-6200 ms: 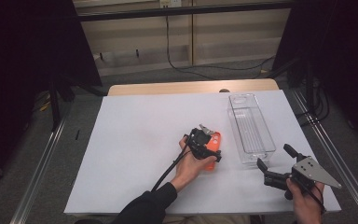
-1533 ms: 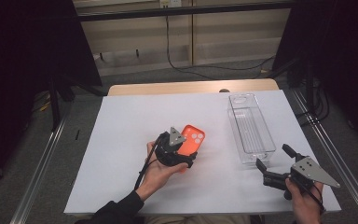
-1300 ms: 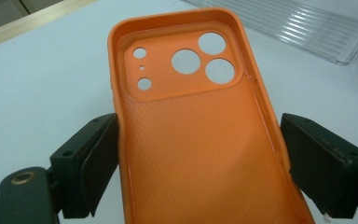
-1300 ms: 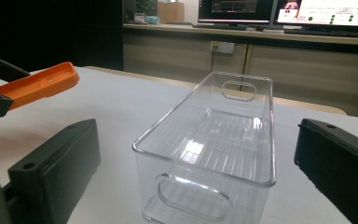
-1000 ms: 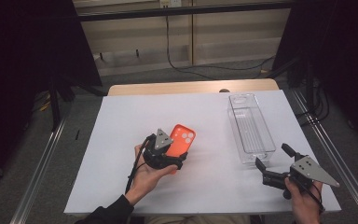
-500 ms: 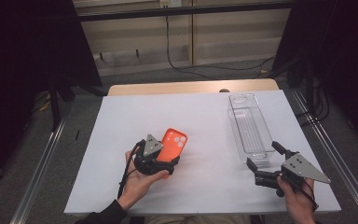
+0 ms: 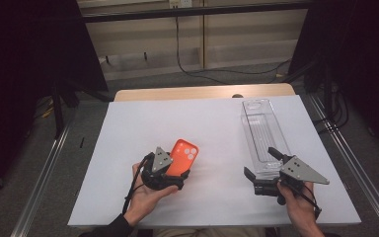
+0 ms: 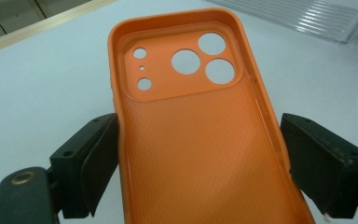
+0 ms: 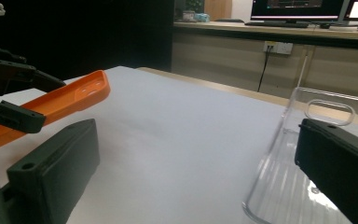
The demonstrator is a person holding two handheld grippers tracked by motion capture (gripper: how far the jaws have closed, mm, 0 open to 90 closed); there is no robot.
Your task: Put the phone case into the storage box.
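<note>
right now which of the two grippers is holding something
The left gripper: its fingers clamp the orange phone case by its long edges. The right gripper is open beside the clear tray.

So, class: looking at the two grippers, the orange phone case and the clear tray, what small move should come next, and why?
Probably the left gripper should carry the orange phone case right, toward the clear tray. Its fingers grip the case by its long edges, lifted and tilted above the white table. The right gripper, open, sits at the tray's near end, seemingly ready to steady it.
</note>
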